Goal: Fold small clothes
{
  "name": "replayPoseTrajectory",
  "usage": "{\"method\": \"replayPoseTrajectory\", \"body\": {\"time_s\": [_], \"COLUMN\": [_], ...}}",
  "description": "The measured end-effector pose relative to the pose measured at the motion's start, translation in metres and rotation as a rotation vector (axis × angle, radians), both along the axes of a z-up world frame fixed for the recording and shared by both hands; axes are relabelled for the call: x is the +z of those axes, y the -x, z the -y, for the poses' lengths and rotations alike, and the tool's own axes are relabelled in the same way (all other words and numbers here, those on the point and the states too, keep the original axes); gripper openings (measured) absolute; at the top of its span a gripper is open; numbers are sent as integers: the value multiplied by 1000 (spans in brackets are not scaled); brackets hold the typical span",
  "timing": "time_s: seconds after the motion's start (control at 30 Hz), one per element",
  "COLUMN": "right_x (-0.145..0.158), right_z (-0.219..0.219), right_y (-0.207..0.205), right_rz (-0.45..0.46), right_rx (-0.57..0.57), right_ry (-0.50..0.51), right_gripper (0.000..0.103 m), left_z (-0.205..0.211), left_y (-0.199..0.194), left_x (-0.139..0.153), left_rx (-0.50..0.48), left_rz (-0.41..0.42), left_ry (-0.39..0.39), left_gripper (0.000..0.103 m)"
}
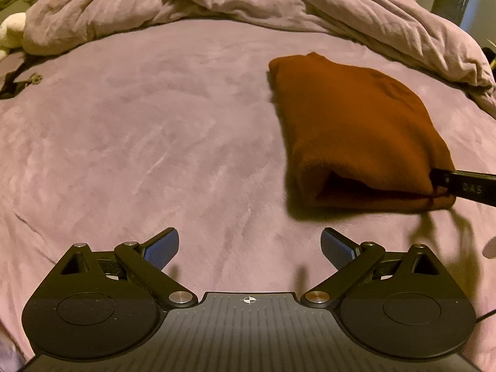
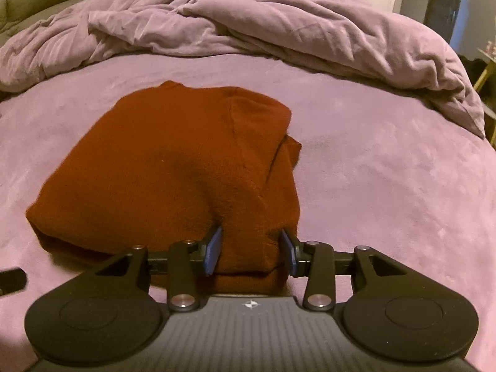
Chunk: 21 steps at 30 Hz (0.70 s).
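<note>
So the folded garment (image 2: 173,170) sits on the bed (image 2: 387,186), toward its right side, with the bunched-up duvet (image 2: 248,31) piled behind it along the far edge. Right tool (image 2: 251,254) is at the garment's near edge, fabric between its fingers. Left tool (image 1: 249,248) is over bare bed, left of the garment.

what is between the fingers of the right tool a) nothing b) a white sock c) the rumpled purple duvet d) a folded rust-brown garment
d: in the right wrist view the near edge of the folded rust-brown garment sits between the blue pads of the right tool, on the purple bed cover.
</note>
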State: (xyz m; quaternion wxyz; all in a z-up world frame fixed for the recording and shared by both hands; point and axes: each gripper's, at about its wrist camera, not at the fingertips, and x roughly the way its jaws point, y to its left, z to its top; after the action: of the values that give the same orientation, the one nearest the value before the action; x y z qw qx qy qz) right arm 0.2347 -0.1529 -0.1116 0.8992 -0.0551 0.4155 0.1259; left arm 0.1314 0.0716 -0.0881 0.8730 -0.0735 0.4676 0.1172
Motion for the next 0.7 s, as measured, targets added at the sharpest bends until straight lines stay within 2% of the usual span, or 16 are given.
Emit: {"method": "replayPoseTrajectory", "body": {"time_s": [0.1,0.2,0.27,0.33,0.37,0.43,0.53,0.6,0.7], "right_x": [4,-1,-7,-10,-11,-9,-5,1,13], "right_z": [6,14,19,21,23,24,21,16,8], "right_y": [13,37,54,68,74,82,85,85,94], "right_rz": [-37,-108,-175,-213,-224,-247,-300,-312,-275], "right_rx": [-1,-11,-14,-18,-28,-47,-48,-46,-18], "right_ry": [-3,5,9,8,12,22,34,61,87], "right_gripper": [39,46,61,66,73,79,83,84,89], "left_z": [4,8,11,15,17,21,25,26,27], "left_y": [4,10,14,19,21,24,27,28,31], "left_x": [0,-1,-1,0,1,2,3,4,10], "left_rx": [-22,-36,-37,-45,-51,-63,-74,-80,-82], "left_rz": [-10,-28,-37,-44,-48,-54,-71,-78,-77], "left_ry": [-1,18,22,19,15,8,-8,-25,-40], "left_gripper": [101,101,101,101,101,102,102,102,102]}}
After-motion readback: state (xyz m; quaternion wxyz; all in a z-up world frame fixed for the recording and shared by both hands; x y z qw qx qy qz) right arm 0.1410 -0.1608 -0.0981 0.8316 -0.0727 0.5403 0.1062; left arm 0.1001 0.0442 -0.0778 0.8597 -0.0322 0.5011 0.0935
